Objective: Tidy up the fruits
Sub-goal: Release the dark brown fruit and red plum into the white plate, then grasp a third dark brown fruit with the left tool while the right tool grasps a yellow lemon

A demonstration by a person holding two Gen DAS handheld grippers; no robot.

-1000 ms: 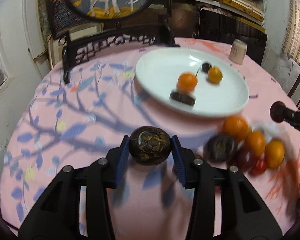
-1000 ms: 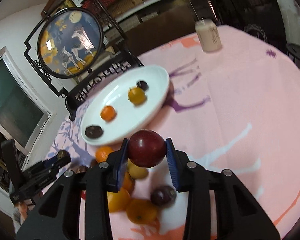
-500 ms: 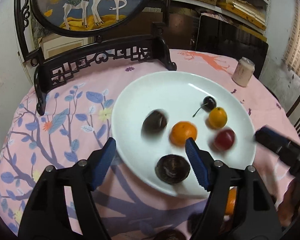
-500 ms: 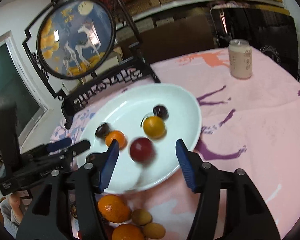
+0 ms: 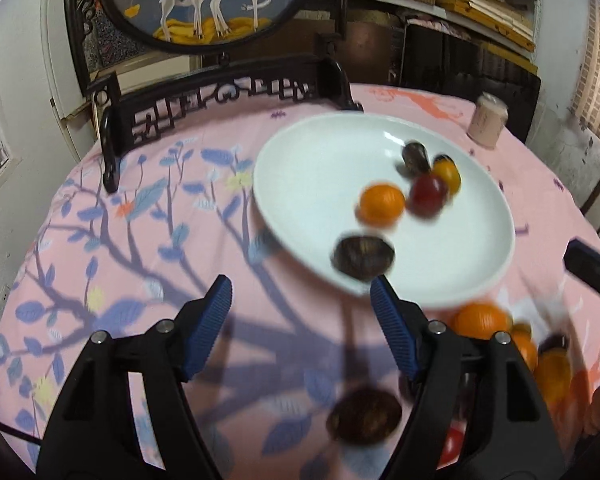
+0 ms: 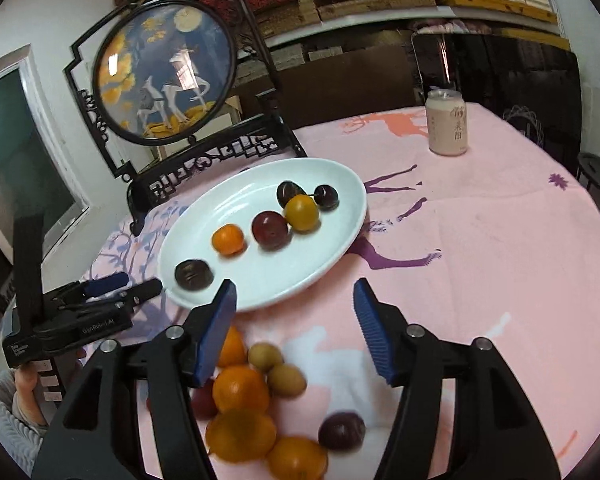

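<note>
Fruits: six on white plate (image 6: 340, 248) — two dark passion fruits, tangerine (image 6: 229, 239), red plum (image 6: 271, 229), yellow fruit, cherry. Loose pile (image 6: 256, 412) on worktop (image 6: 480, 248) remains. Left gripper (image 5: 300, 312), right gripper (image 6: 294, 312) both spread, empty. Roughly half done, by judgement.

Left gripper (image 5: 300, 300) with blue ribbed pads spread wide and empty, white oval plate (image 5: 312, 184) of fruit ahead to its right, blurred dark round fruit (image 5: 364, 416) below between its arms
</note>
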